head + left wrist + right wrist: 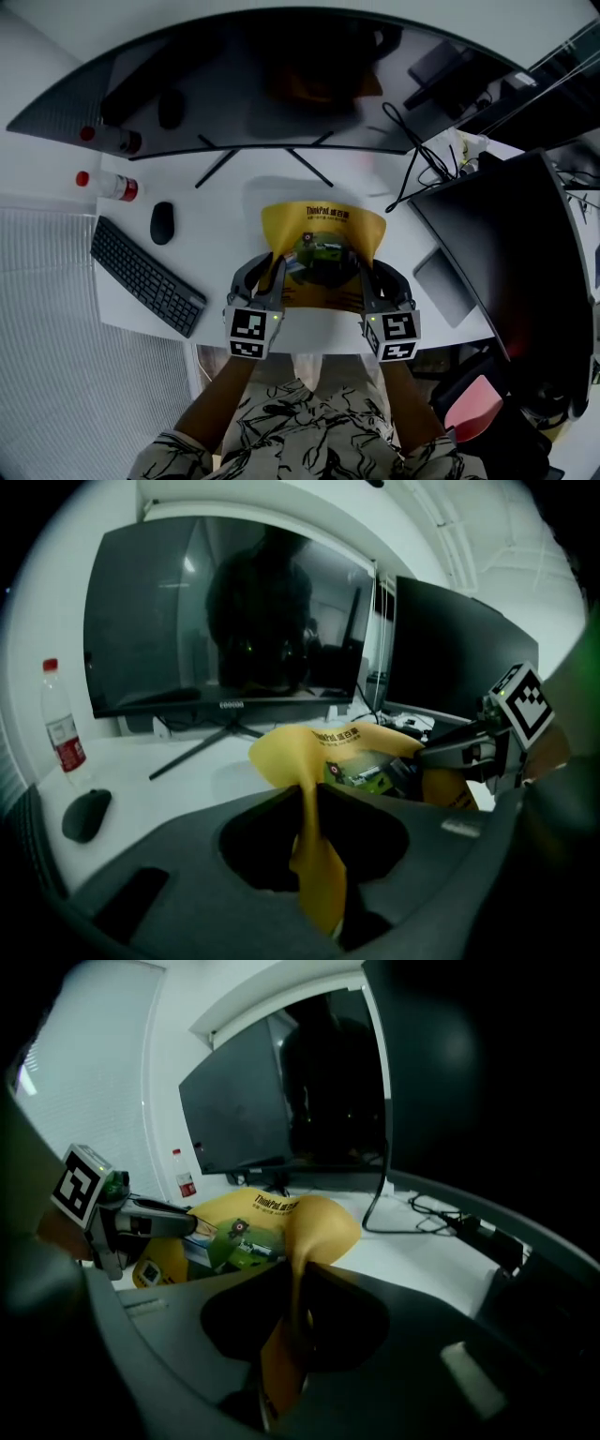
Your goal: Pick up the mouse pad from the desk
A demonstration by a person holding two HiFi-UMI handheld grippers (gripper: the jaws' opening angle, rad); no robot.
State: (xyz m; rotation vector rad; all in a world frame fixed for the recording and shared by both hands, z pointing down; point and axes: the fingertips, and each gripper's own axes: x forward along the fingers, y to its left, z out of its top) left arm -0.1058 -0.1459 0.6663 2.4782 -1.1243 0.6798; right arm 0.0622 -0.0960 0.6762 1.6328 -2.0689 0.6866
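The mouse pad (323, 251) is yellow with a green picture and dark print, and it hangs curved above the white desk (225, 225). My left gripper (275, 277) is shut on its near left edge. My right gripper (361, 281) is shut on its near right edge. In the left gripper view the yellow mouse pad (314, 855) runs as a thin fold between the jaws of the left gripper (312, 794). The right gripper view shows the same: the mouse pad (314, 1218) pinched on edge in the right gripper (298, 1274).
A curved monitor (253, 84) stands at the back, a second dark monitor (511, 244) at the right. A black keyboard (145, 277) and black mouse (162, 222) lie left, with a bottle (108, 185) beyond. Cables (412, 159) trail at the back right.
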